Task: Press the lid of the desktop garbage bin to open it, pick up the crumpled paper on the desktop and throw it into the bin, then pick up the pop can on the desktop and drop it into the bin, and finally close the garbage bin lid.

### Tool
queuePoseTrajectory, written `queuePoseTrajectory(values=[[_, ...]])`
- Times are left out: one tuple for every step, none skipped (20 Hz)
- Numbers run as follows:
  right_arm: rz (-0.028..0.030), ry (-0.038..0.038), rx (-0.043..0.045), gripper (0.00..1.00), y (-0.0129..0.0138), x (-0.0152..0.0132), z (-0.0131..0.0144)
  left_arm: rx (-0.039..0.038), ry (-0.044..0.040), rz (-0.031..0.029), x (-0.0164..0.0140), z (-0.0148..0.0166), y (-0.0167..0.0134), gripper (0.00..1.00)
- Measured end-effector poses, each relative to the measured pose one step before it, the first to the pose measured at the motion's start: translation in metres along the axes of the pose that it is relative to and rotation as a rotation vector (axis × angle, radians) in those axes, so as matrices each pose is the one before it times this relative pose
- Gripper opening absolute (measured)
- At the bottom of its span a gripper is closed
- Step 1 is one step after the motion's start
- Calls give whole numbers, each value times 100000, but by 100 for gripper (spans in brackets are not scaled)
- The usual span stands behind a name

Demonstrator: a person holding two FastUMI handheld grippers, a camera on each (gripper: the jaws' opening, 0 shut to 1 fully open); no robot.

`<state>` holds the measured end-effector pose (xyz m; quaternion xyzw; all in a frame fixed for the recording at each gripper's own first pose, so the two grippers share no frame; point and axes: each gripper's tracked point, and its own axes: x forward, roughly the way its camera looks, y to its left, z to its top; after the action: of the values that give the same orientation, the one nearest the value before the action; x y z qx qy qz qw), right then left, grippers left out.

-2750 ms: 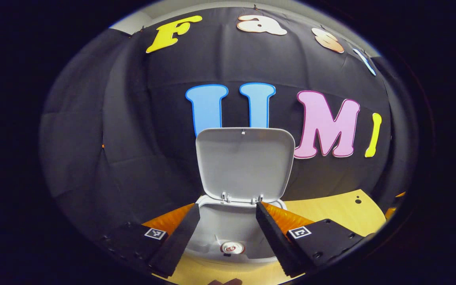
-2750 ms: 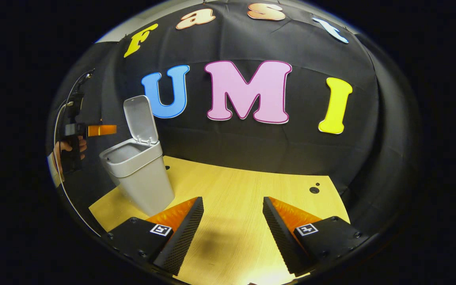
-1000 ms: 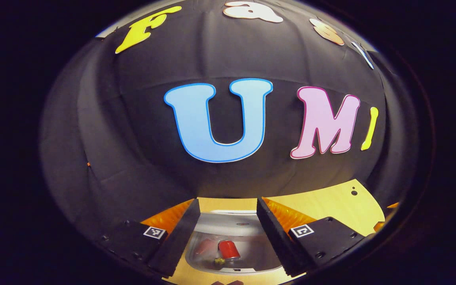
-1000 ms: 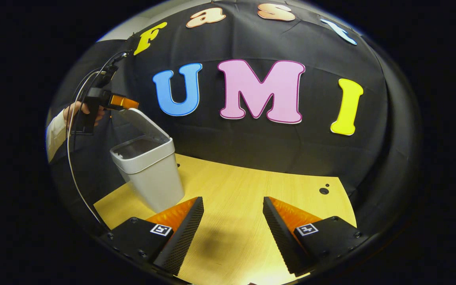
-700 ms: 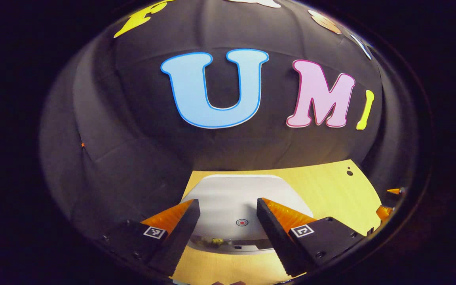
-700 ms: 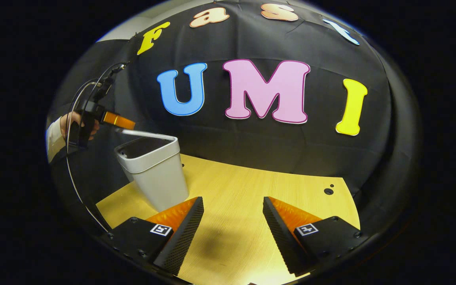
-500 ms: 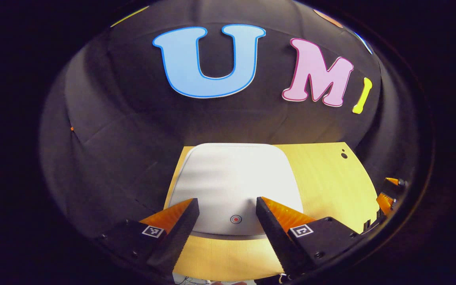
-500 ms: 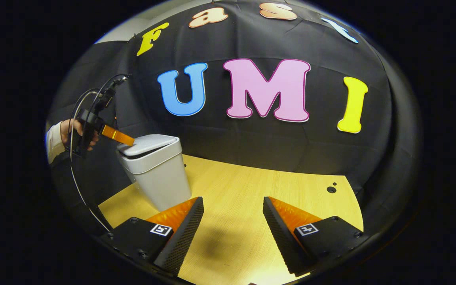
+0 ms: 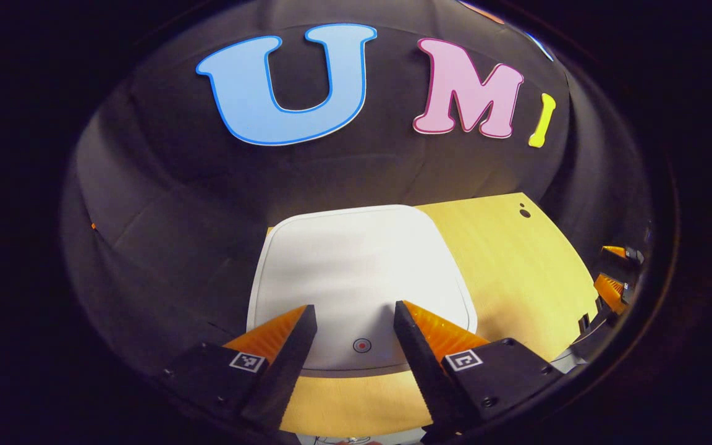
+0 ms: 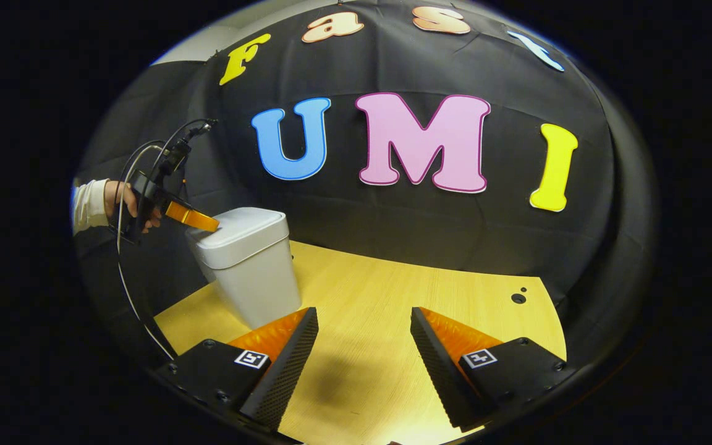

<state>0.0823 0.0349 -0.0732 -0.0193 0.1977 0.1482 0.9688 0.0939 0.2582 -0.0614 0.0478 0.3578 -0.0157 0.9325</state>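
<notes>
The white garbage bin (image 10: pixel 251 272) stands on the wooden desktop (image 10: pixel 381 321) at the left, its lid (image 9: pixel 356 272) lying flat and closed. A small red-ringed press mark (image 9: pixel 362 345) sits near the lid's front edge. My left gripper (image 9: pixel 353 309) is open, its fingertips resting on the front of the lid to either side of that mark. In the right gripper view the left gripper (image 10: pixel 198 219) tilts down onto the lid's near edge, held by a hand (image 10: pixel 118 201). My right gripper (image 10: pixel 363 316) hangs open and empty above the desk. The bin's contents are hidden.
The black cloth wall stands close behind the bin. Two small dark holes (image 10: pixel 518 298) mark the desk's far right corner. A cable (image 10: pixel 130 290) trails down from the left gripper. In the left gripper view the right gripper's fingers (image 9: pixel 612 272) show at the far right edge.
The lid swung from upright down onto the bin and is now fully closed. My left gripper followed it down and now presses on its front. The right gripper has barely moved.
</notes>
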Motion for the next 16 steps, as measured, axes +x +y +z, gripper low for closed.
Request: queuePoseTrajectory(values=[[48,104,517,97,282,-73,19,-300,-5761,-185,248,535,-338,90],[333,-195,287,97,405,-207,491,1788,-4626,2960,-155,483,-55,92],[-318,-1039,-893,97,261,-319,651,-437,-5405,-1291,-159,562,-463,92],[-563,-868,-804,97,111,-242,548,-1590,-5925,-2423,-424,949,-945,96],[-813,-1345,-612,97,214,-541,680,-1105,-4088,-1386,-582,462,-924,95],[-643,-1260,-103,97,207,-426,572,-551,-3824,-580,-544,552,-590,95],[-743,-1174,124,97,254,-513,543,17,-5820,-1087,-494,1097,-836,95],[-829,-1227,-105,97,263,-614,574,-180,-4461,-1333,-693,707,-619,95],[-1036,-828,-412,97,151,-608,361,-730,-4184,-1659,-519,867,-890,95],[-1946,-1117,-669,97,25,-721,446,-2250,-5858,-3256,-616,1161,-1953,95],[-2207,-1808,-780,97,40,-760,479,-1190,-2817,-1436,-295,421,-1076,95],[-2018,-1649,-497,97,-87,-536,474,-1351,-2061,-770,-500,102,-878,95],[-2155,-1881,-215,97,-220,-565,393,-894,-1809,-354,-663,65,-978,95],[-1779,-1631,331,97,-236,-469,475,287,-1791,-107,-677,13,-984,95],[-1797,-1593,843,97,-289,-484,457,1613,-2160,1397,-797,114,-966,95],[-3069,-3611,-110,97,-860,-631,935,482,-2164,1563,-699,272,-911,95]])
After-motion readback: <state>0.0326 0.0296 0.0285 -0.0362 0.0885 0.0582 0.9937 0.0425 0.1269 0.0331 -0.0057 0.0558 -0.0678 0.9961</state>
